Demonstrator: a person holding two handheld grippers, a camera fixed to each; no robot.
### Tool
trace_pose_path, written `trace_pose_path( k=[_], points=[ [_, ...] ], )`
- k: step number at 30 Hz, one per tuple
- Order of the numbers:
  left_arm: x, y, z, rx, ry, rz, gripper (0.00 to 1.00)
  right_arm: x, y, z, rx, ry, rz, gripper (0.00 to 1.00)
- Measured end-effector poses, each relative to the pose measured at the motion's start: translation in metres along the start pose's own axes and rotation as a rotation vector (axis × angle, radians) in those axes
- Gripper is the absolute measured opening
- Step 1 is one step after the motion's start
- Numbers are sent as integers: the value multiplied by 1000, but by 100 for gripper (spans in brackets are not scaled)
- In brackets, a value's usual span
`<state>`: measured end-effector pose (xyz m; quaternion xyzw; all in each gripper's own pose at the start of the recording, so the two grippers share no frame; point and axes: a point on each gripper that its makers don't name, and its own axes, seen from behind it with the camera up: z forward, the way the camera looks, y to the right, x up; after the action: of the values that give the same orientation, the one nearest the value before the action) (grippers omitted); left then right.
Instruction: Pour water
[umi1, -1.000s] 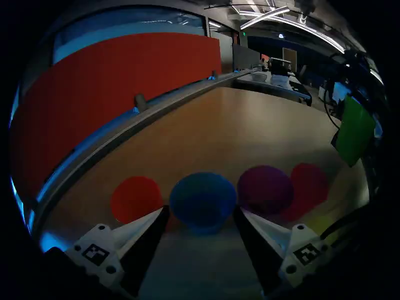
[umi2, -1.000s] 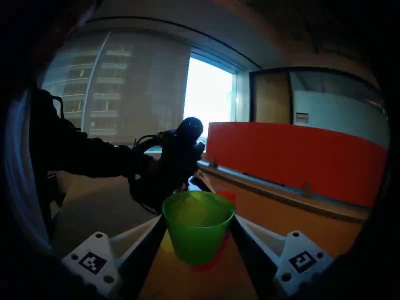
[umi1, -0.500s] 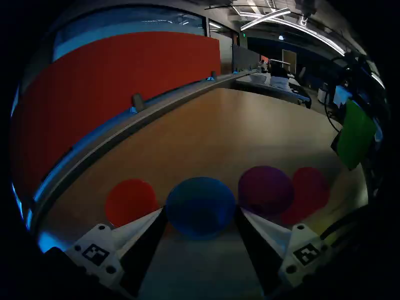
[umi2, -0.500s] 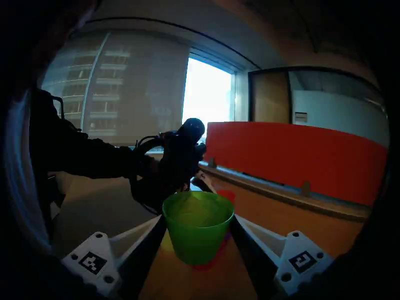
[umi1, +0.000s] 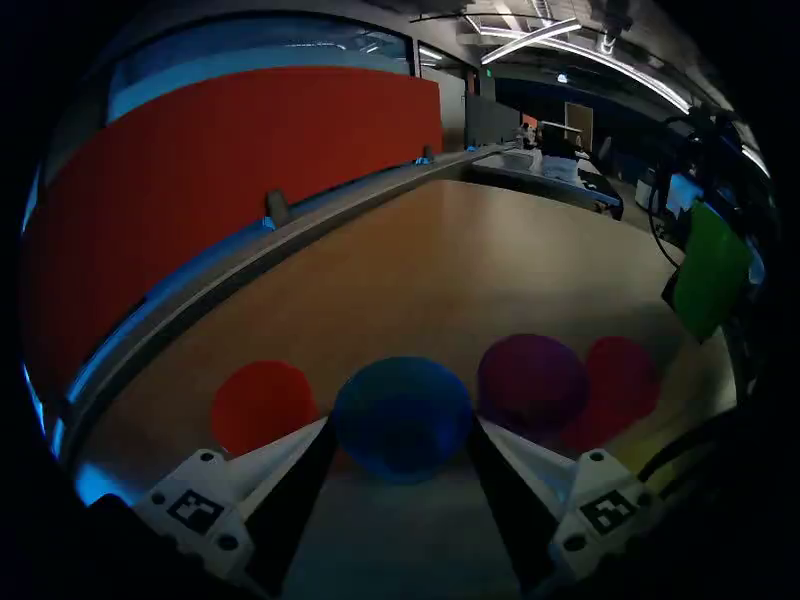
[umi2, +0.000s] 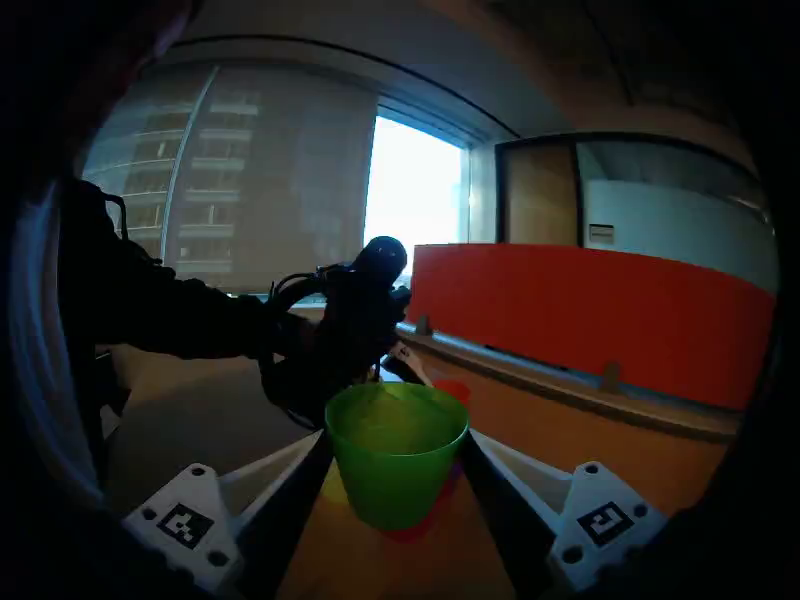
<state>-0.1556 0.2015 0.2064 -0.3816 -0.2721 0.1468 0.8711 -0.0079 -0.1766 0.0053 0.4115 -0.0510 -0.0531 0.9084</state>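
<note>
Edged closer since a second ago, the left gripper flanks the blue plastic cup on the wooden table, grip unclear; the right gripper clamps the green plastic cup aloft

Left tool, white fingers flanking a blue plastic cup, contact unclear, right tool level, both fingers pressing a green plastic cup, dark-sleeved left arm stretched forward.

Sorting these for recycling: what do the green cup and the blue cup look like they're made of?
Green cup: likely thin translucent plastic, smooth and slightly glossy; light glows through its wall. Blue cup: probably the same smooth plastic, judging by its matching shape, though the dim view leaves the finish open.
</note>
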Motion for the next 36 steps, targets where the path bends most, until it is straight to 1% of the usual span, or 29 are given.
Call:
trace_pose_path(
  k=[5,14,22,26,29,32,36],
  points=[
    [0,1,0,-1,-2,6,87,0,-1,0,0,-1,-1,91],
    [3,0,-1,1,7,-5,86,0,0,0,-1,0,0,91],
    [15,-4,-7,14,45,-24,86,2,-1,1,-1,1,1,91],
    [23,-5,-15,24,67,-23,86,4,-2,1,0,2,-1,91],
    [30,-5,-24,34,89,-21,86,6,-4,2,0,6,-2,91],
    [37,-3,-37,42,119,-23,86,10,-6,3,2,9,-6,91],
    [48,0,-57,46,164,-40,86,16,-11,4,6,13,-12,91]
  ],
)
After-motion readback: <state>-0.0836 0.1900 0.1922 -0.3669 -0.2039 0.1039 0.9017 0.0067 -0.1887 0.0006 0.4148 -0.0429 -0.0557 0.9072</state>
